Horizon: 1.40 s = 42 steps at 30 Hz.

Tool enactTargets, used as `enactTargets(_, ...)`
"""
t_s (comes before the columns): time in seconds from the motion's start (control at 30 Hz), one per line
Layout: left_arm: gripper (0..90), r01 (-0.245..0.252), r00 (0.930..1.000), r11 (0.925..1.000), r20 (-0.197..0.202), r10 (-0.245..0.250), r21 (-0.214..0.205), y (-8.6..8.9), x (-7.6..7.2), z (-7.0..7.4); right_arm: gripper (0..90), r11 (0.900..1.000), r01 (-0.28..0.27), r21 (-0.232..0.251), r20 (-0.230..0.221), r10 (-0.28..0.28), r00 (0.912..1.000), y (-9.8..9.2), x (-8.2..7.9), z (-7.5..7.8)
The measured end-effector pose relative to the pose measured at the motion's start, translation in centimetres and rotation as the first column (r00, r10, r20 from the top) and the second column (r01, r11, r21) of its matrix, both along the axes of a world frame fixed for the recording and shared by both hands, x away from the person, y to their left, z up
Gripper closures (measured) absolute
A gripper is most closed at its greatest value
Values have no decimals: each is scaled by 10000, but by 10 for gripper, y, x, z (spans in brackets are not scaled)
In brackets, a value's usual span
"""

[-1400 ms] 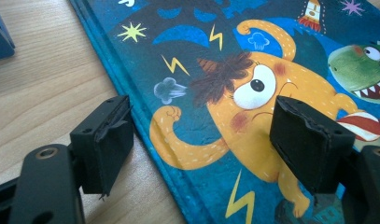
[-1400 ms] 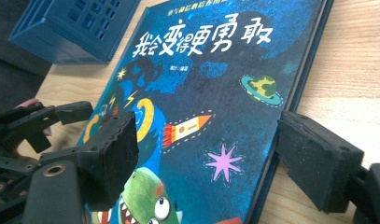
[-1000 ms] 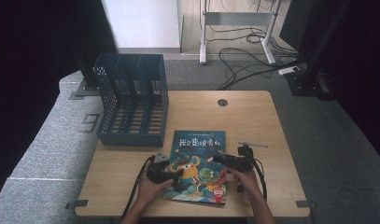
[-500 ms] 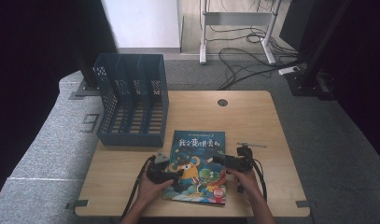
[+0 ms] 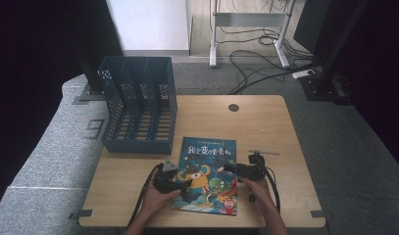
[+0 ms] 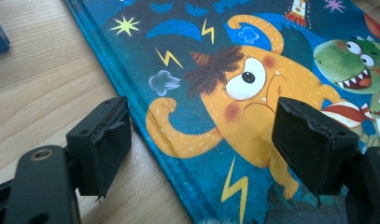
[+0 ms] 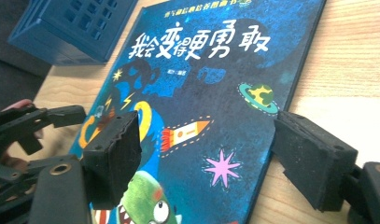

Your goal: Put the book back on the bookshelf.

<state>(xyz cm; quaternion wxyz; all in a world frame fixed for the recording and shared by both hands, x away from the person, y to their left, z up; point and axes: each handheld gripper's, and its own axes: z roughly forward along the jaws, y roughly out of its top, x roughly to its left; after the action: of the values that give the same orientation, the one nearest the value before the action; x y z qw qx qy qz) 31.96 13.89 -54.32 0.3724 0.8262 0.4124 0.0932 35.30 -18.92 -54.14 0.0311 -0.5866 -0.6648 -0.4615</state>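
A blue picture book [image 5: 207, 176] with cartoon monsters on its cover lies flat at the front of the wooden table [image 5: 265, 127]. My left gripper [image 5: 181, 185] is at the book's left edge and is open. In the left gripper view it [image 6: 201, 122] straddles that edge, one jaw over bare wood, the other over the orange monster on the book [image 6: 234, 93]. My right gripper [image 5: 232, 169] is at the right edge, open. Its jaws have just been closing a little, with the book's [image 7: 197, 84] right edge between them [image 7: 206, 127] and the pads not pressing on it.
A blue slotted file rack [image 5: 138, 105] stands at the table's back left, just behind the book, and shows too in the right gripper view [image 7: 71, 28]. A cable hole [image 5: 233, 107] is in the tabletop's far middle. A thin metal rod [image 5: 263, 152] lies behind the right hand.
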Motion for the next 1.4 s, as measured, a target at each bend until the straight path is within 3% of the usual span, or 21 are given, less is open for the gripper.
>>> enactTargets(0.2,196,22,10000,10000,3,-22,74,-2,-2,0,221,9962,52,-873,66,-46,10000,9,1,0)
enactTargets(0.43,196,26,10000,10000,-23,-26,12,-1,-3,0,216,9923,136,-1227,-232,-165,9996,14,4,2)
enactTargets(0.63,194,36,10000,10000,-28,-36,-74,0,-2,-1,202,9764,-184,-2150,-683,38,9977,23,12,9)
enactTargets(0.83,194,53,10000,9999,-42,-54,-140,1,-2,-1,186,9666,-239,-2550,-950,-5,9955,28,18,12)
enactTargets(1.0,193,45,10000,9999,-23,-45,-129,1,-2,-1,185,9719,-178,-2347,-1049,-71,9945,27,19,12)
enactTargets(1.23,197,15,10000,9999,49,-15,-118,1,-2,-2,201,9907,-280,-1334,-1248,112,9921,15,20,12)
enactTargets(1.4,195,-74,9999,10000,111,75,-46,2,-2,-2,211,9966,-471,-675,-1435,370,9890,8,20,12)
